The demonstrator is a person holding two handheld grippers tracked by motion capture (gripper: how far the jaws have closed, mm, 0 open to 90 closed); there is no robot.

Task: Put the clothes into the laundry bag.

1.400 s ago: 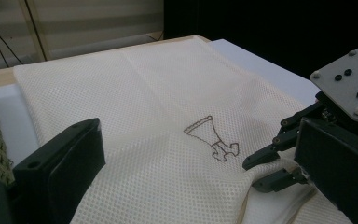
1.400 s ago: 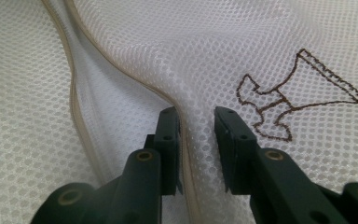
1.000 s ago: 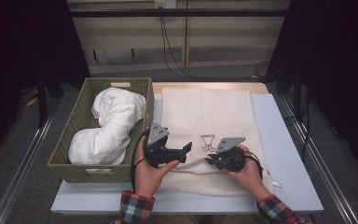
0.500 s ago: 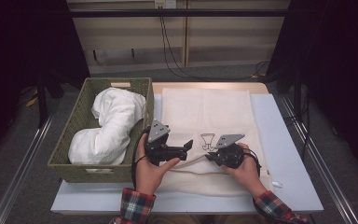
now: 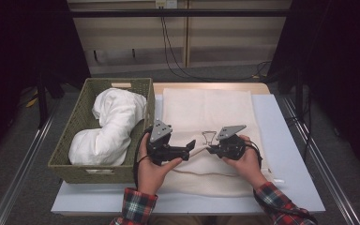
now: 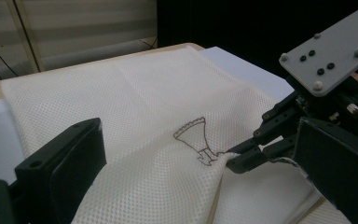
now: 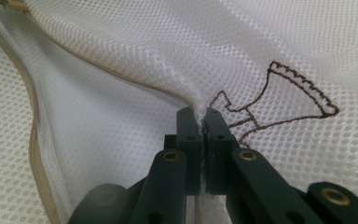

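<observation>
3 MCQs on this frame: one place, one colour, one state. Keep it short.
1. Where is the white bundle of cloth?
A. in the green basket
B. on the mesh bag
C. on the floor

2. What colour is the drawn emblem on the mesh bag?
A. red
B. brown
C. blue

3. How are the jaws of the right gripper?
A. wide open above the bag
B. shut on nothing
C. shut on a pinch of the mesh bag

Key:
1 A, the high view shows it lying inside the basket walls.
2 B, the right gripper view shows brown lines.
3 C, mesh is squeezed between the jaws and pulled into a ridge.
</observation>
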